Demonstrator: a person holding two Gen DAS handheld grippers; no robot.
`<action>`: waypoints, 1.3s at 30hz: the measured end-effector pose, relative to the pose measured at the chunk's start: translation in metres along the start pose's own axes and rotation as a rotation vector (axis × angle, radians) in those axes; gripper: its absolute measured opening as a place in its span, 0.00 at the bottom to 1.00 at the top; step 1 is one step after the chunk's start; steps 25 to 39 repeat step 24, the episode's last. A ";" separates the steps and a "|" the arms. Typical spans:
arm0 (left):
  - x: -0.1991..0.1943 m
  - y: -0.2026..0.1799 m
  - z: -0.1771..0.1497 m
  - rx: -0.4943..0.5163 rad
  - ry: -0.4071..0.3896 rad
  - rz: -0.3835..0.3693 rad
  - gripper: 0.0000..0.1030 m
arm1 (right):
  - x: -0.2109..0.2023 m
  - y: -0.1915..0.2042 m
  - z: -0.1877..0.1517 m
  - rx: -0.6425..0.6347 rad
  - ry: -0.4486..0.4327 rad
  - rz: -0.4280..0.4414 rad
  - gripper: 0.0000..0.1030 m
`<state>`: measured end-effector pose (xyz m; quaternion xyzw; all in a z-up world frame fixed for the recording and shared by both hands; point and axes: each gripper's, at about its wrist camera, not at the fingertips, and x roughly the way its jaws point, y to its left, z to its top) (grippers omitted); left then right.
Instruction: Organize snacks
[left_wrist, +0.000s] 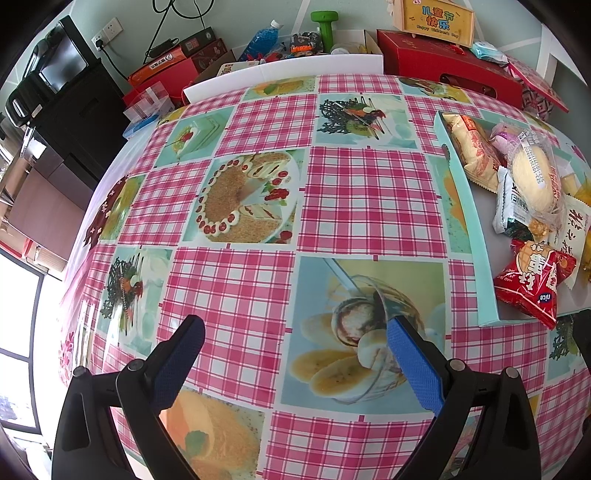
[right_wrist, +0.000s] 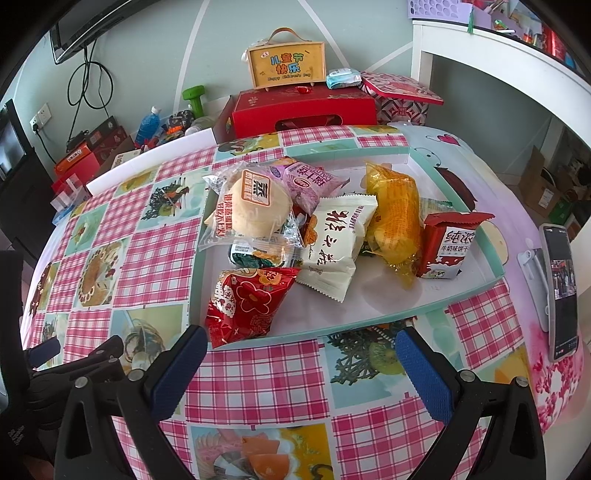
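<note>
Snack packets (right_wrist: 325, 236) lie heaped in the mint tray (right_wrist: 480, 284) just ahead of the right gripper (right_wrist: 301, 373), well right of the left gripper (left_wrist: 295, 362); both gape wide, empty; sorted or awaiting sorting, unclear.

A pile of wrapped snacks partly conceals itself in a shallow mint-green cardboard tray (right_wrist: 476, 218): a dark green foil packet (right_wrist: 255, 256) lies mostly buried beneath a clear-wrapped round cake (right_wrist: 255, 206), its label unreadable. In the left wrist view the tray's right half is cut off by the frame edge. A white-cased smartphone (right_wrist: 561, 288) shows a screen too small to make out.
</note>
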<state>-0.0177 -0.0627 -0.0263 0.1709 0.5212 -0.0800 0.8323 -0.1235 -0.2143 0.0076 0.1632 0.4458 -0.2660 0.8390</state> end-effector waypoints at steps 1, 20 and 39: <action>0.000 0.000 0.000 0.000 0.000 0.000 0.96 | -0.001 -0.001 -0.001 0.001 0.000 0.000 1.00; -0.003 0.002 0.001 -0.016 -0.019 -0.002 0.96 | 0.001 -0.004 0.000 0.013 0.005 -0.012 1.00; -0.001 0.003 0.002 -0.021 -0.009 -0.008 0.96 | 0.001 -0.004 0.000 0.014 0.006 -0.013 1.00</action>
